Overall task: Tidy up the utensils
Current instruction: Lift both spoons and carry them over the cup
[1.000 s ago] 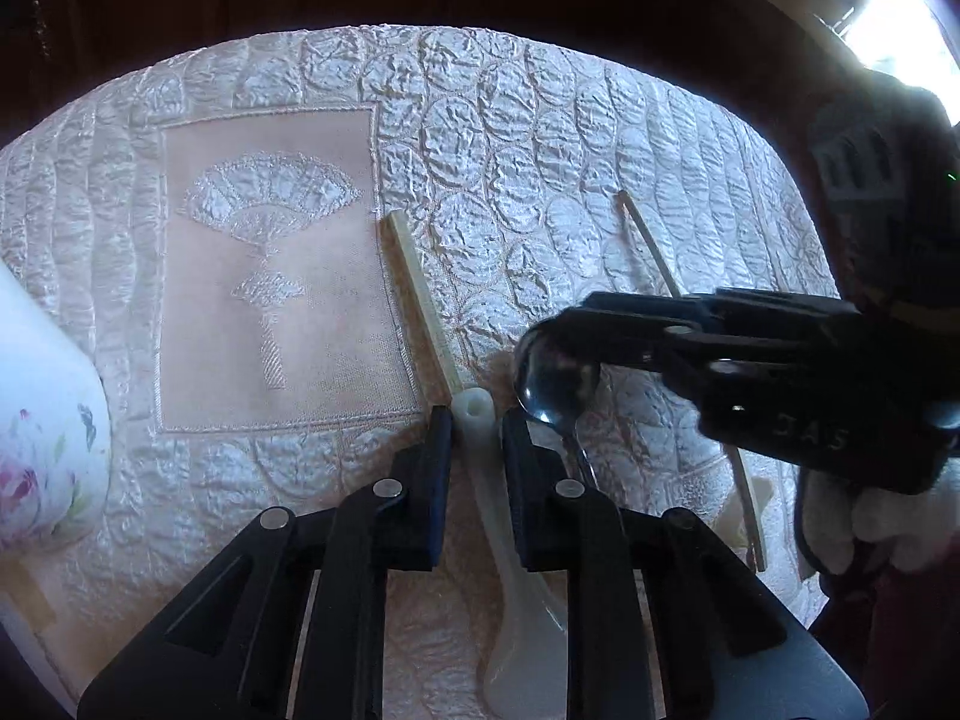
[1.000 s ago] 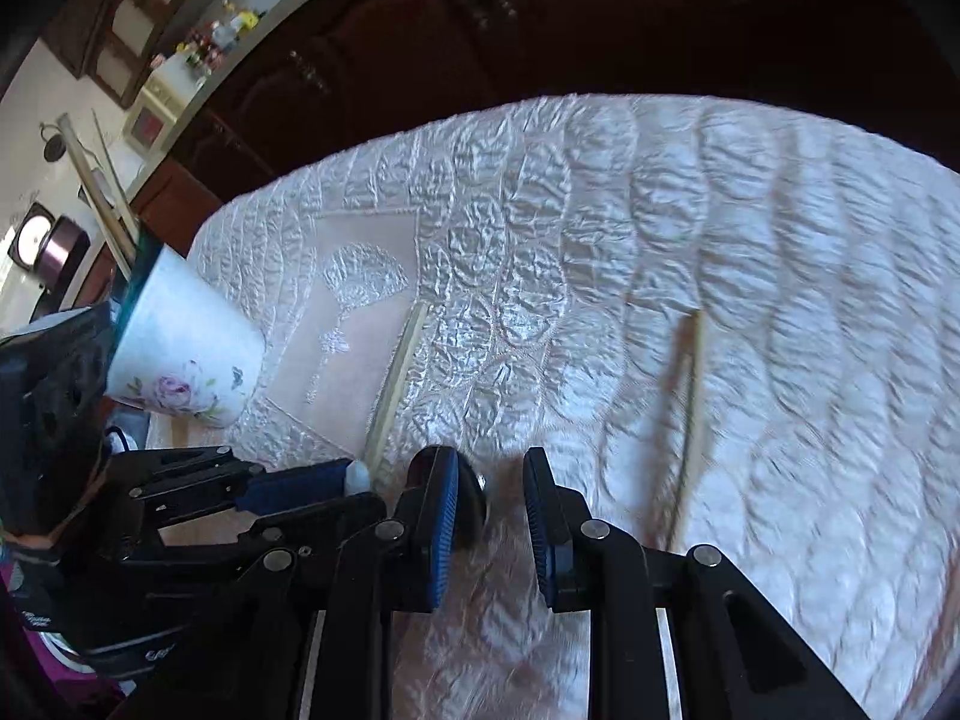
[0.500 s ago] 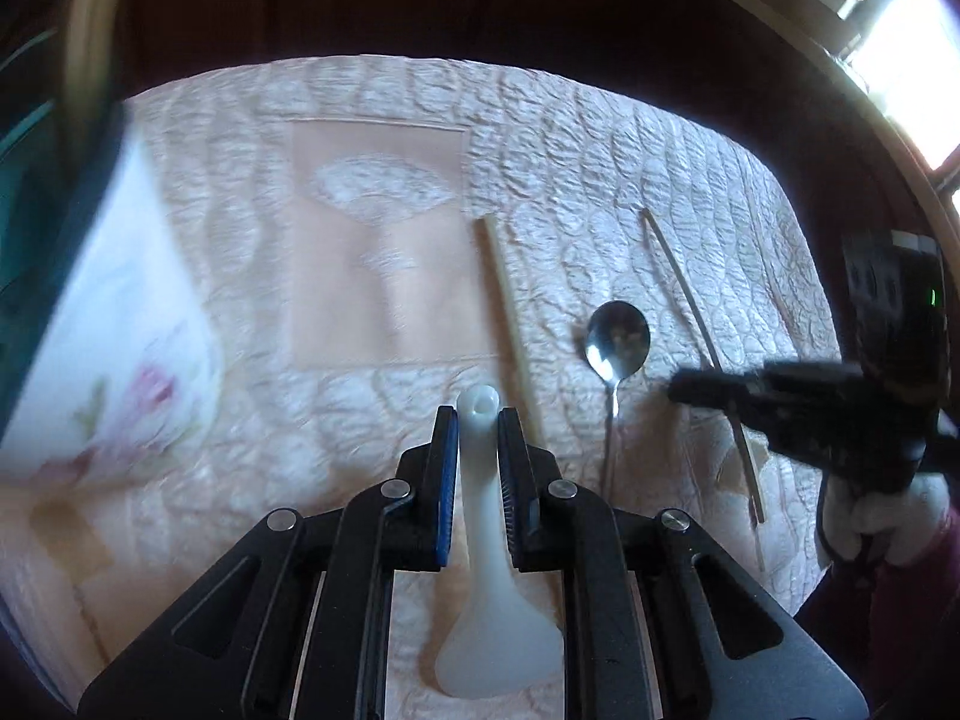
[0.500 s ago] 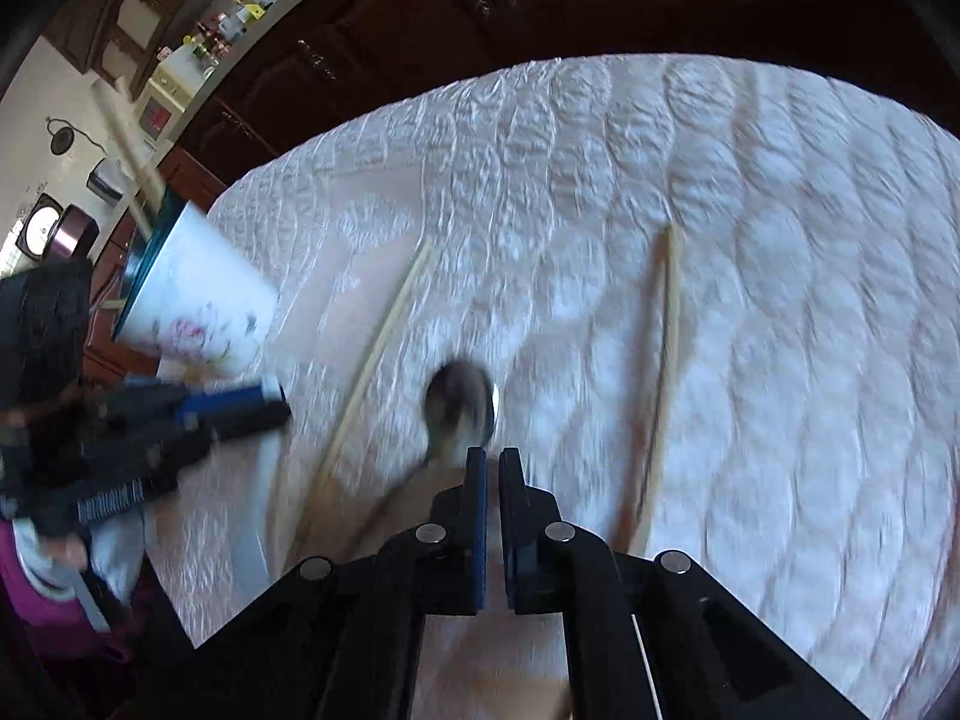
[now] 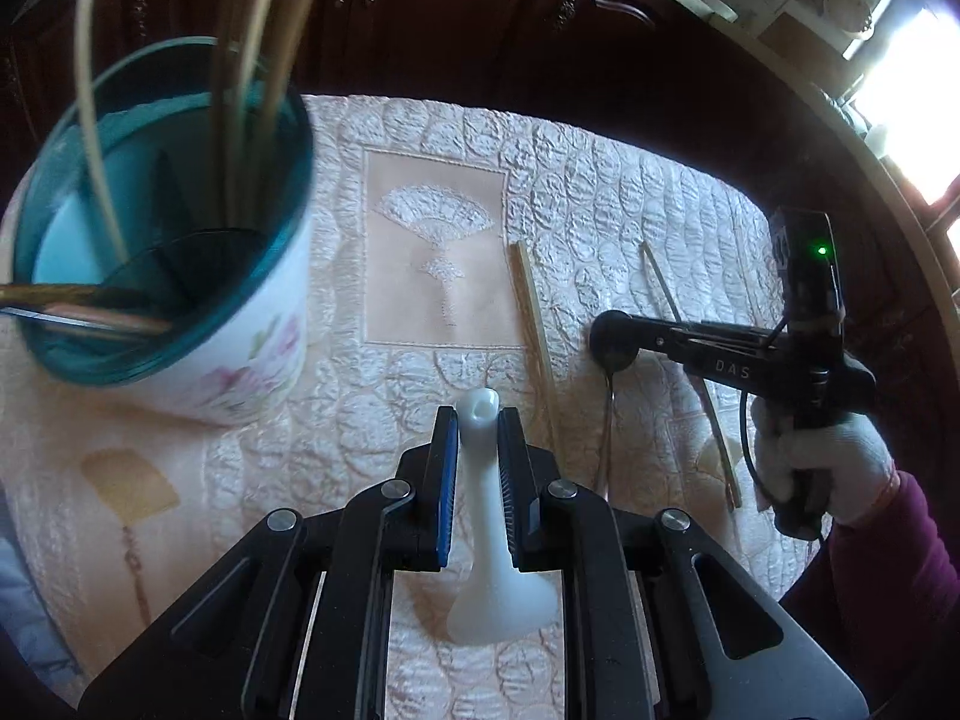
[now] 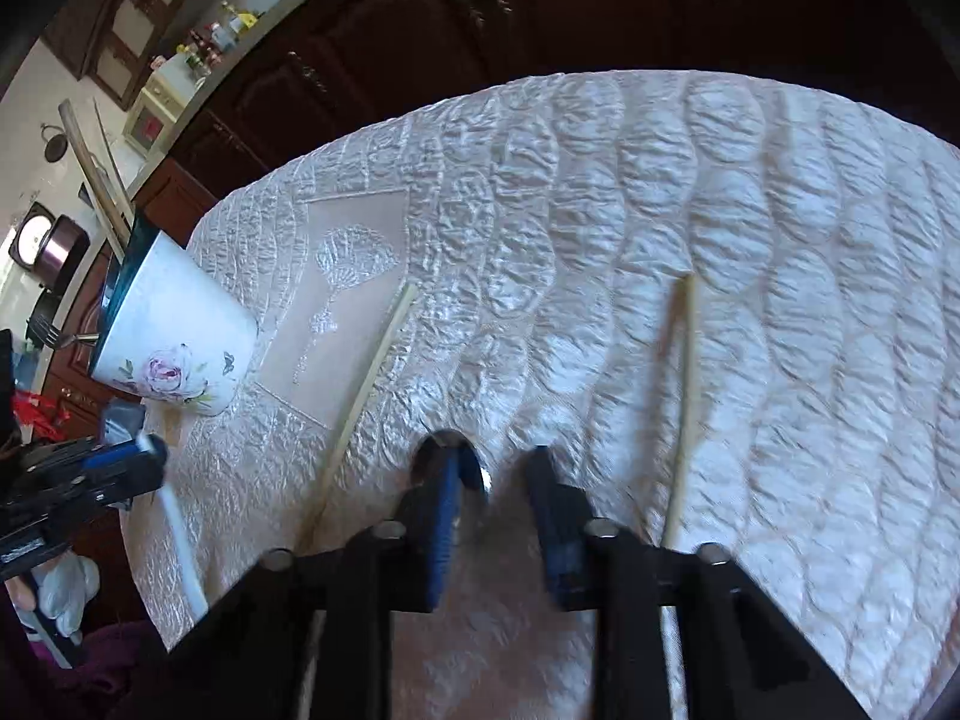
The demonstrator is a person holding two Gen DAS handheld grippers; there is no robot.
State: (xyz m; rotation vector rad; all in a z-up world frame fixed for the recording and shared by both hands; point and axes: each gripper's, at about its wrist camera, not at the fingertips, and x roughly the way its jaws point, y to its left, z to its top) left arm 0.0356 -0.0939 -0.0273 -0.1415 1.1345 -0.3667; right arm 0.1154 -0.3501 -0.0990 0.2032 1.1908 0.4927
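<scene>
My left gripper (image 5: 477, 420) is shut on the handle of a white ceramic spoon (image 5: 498, 594) and holds it above the cloth. Up and to its left stands a flowered cup (image 5: 240, 360) with a teal inside, holding several chopsticks and other utensils. My right gripper (image 6: 492, 468) hovers low over a metal spoon (image 6: 450, 456). Its jaws are opening, and the spoon's bowl shows behind the left finger, not pressed between the pads. Two chopsticks (image 6: 378, 360) (image 6: 687, 372) lie on either side of that spoon. The left gripper (image 6: 144, 456) shows at the far left of the right wrist view.
A quilted white cloth (image 5: 600, 192) with a peach embroidered panel (image 5: 438, 252) covers the round table. Dark wooden cabinets (image 6: 540, 30) stand beyond the far edge. A gloved hand (image 5: 828, 468) and a maroon sleeve hold the right gripper at the right.
The left gripper rose with the white spoon and moved toward the cup, which now fills the upper left. The right gripper closed near the metal spoon, then its jaws parted again.
</scene>
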